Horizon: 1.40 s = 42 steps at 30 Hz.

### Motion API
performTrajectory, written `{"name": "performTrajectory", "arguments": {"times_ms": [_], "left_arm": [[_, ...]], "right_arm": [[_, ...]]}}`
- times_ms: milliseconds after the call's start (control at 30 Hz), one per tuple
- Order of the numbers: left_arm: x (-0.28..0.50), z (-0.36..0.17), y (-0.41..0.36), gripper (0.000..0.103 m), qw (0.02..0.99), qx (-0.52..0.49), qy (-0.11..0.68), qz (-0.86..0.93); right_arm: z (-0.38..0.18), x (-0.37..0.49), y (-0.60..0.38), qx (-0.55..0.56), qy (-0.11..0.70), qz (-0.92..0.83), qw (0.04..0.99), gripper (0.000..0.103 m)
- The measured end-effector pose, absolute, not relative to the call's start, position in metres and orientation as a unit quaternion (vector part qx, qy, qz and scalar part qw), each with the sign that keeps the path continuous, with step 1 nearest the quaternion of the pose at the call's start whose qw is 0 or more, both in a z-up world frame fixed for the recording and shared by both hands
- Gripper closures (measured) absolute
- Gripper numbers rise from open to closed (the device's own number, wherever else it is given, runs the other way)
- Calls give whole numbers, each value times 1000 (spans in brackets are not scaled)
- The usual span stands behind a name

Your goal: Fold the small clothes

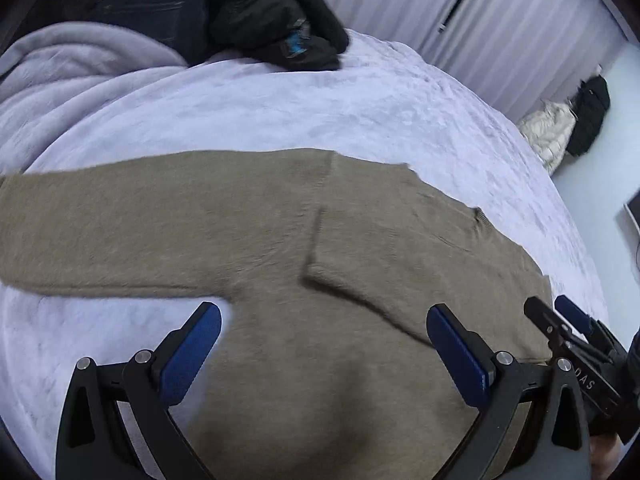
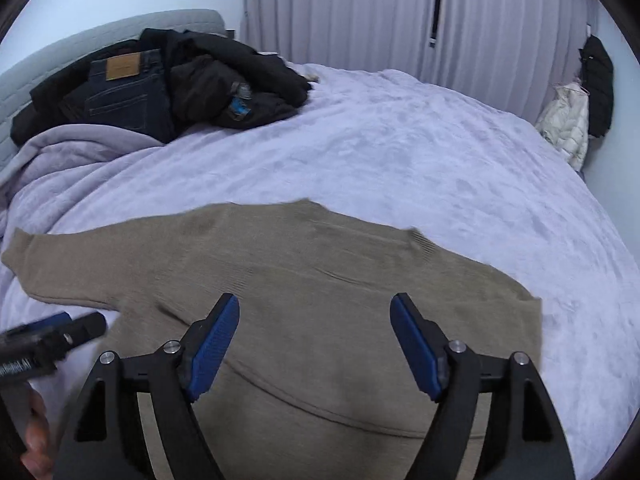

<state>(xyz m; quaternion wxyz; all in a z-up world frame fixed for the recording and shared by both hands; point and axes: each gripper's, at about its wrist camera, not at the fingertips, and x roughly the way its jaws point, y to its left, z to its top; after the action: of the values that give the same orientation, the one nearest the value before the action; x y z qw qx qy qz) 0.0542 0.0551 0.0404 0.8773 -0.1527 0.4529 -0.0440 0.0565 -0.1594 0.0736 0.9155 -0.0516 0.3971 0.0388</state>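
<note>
Tan sweater (image 1: pixel 248 232) is spread flat on the bed (image 1: pixel 280 112), one sleeve folded across the body, the other stretched out left. Soft, limp knit, likely light; best pinched at the outstretched cuff or hem. Left gripper (image 1: pixel 324 344) and right gripper (image 2: pixel 316 340) are held above it, jaws wide, nothing gripped.

A bed (image 2: pixel 440 152) under a lilac blanket carries everything. A tan sweater (image 2: pixel 320 280) lies flat on it. Dark clothes (image 2: pixel 192 80) are heaped at its far end.

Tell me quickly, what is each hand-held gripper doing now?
Left hand-held gripper: open, holding nothing, above the sweater.
Right hand-held gripper: open, holding nothing.
</note>
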Motion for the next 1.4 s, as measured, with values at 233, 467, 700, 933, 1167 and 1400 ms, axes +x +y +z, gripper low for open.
{"name": "performTrajectory", "arguments": {"times_ms": [233, 467, 700, 933, 1167, 1400], "left_arm": [[117, 26, -27, 0, 865, -68, 491, -81], [130, -9, -24, 0, 853, -41, 519, -43], [124, -15, -15, 0, 856, -1, 516, -41], [114, 23, -24, 0, 870, -25, 490, -57], [129, 5, -65, 0, 857, 2, 509, -77], [136, -19, -39, 0, 864, -7, 498, -76]], "right_arm": [[57, -1, -285, -16, 390, -63, 918, 22], [21, 15, -264, -195, 426, -73, 881, 22], [27, 20, -347, -47, 439, -105, 891, 20], [69, -16, -328, -85, 393, -53, 914, 20], [49, 74, -266, -58, 444, 65, 892, 21], [6, 144, -307, 33, 492, -27, 870, 18]]}}
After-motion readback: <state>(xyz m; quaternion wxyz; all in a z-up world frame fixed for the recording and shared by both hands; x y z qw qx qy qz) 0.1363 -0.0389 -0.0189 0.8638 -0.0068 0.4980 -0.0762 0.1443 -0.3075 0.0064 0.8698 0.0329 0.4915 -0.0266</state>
